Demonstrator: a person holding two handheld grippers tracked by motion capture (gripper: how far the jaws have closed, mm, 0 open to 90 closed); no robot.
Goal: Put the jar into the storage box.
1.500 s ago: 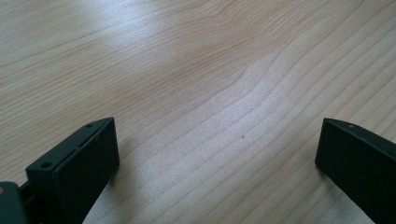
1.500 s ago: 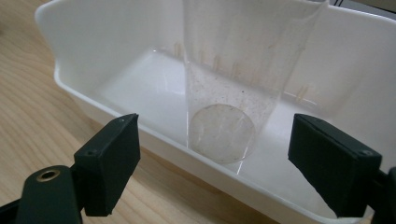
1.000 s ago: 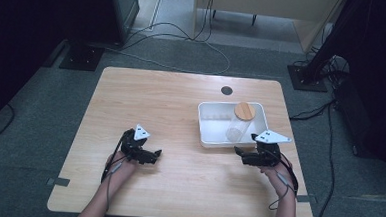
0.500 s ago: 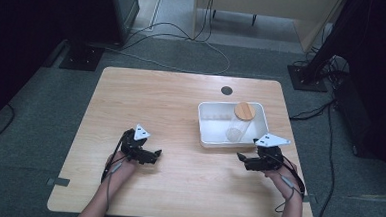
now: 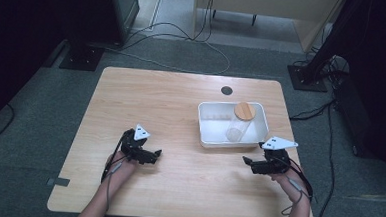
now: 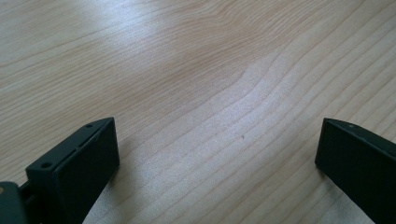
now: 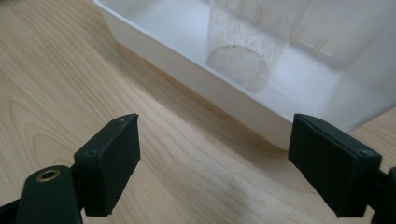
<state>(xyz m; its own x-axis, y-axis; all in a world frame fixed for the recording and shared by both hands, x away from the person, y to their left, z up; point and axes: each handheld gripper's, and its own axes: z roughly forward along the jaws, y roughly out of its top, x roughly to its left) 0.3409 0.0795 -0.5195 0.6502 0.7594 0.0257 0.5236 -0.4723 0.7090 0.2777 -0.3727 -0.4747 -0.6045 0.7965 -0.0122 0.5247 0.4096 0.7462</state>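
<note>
Centrally, a clear cylindrical glass jar (image 5: 239, 125) with a round wooden lid (image 5: 244, 111) lies on its side inside a white rectangular plastic tray (image 5: 206, 131) on the pale wooden counter (image 5: 181, 103). Just beside the tray's near corner, the right tool (image 5: 246, 162) rests spread and empty; well apart, the left tool (image 5: 154, 155) is likewise spread.
</note>
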